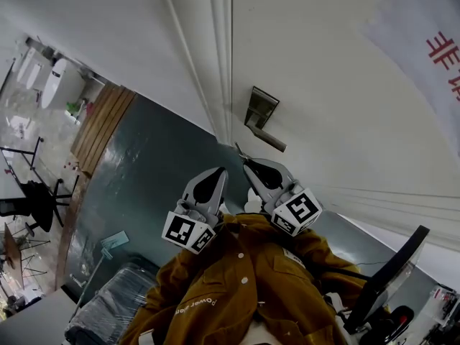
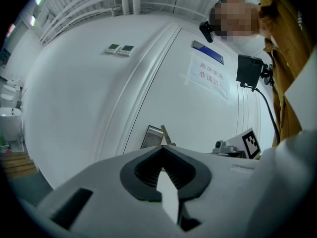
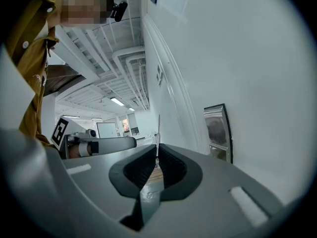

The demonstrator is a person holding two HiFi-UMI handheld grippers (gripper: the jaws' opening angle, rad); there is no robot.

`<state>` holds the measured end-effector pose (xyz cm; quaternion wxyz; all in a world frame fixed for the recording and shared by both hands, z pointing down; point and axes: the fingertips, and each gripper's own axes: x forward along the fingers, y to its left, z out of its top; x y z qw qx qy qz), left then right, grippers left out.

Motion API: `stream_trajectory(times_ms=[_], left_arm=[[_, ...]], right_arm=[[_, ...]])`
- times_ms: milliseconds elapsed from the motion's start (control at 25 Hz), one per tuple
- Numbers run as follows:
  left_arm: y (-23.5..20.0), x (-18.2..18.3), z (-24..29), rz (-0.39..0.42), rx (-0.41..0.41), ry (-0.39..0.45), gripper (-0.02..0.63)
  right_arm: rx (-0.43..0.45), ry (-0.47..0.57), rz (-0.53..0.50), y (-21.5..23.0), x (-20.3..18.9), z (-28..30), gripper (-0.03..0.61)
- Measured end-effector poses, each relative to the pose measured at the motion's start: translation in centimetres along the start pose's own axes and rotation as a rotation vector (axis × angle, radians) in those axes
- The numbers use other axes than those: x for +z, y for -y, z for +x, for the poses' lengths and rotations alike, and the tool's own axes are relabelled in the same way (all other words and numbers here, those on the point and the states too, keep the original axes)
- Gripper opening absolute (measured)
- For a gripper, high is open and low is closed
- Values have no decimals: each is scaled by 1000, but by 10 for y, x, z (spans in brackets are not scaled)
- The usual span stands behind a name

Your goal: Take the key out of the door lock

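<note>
White door (image 1: 323, 70) bears handle (image 1: 267, 138) near right claw's (image 1: 244, 160) key (image 1: 238, 149).

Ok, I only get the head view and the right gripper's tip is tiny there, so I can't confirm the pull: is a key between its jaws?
Observer: Yes. The right gripper view shows the right gripper shut on a thin key, seen edge-on, poking past the tips.
Operator: Pulled clear?
Observer: Yes: the metal plate stands off to the right, apart from the key.
Operator: And the other one?
Observer: The left gripper is shut, nothing between its jaws.
</note>
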<state>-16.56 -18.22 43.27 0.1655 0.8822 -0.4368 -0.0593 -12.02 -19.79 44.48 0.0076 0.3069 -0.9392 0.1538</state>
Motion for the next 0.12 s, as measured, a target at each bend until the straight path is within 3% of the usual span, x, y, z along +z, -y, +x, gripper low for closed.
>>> stream_trajectory(times_ms=[120], left_arm=[[-1, 1, 0, -1, 1, 1, -3]], right_arm=[[3, 8, 1, 0, 3, 1, 25]])
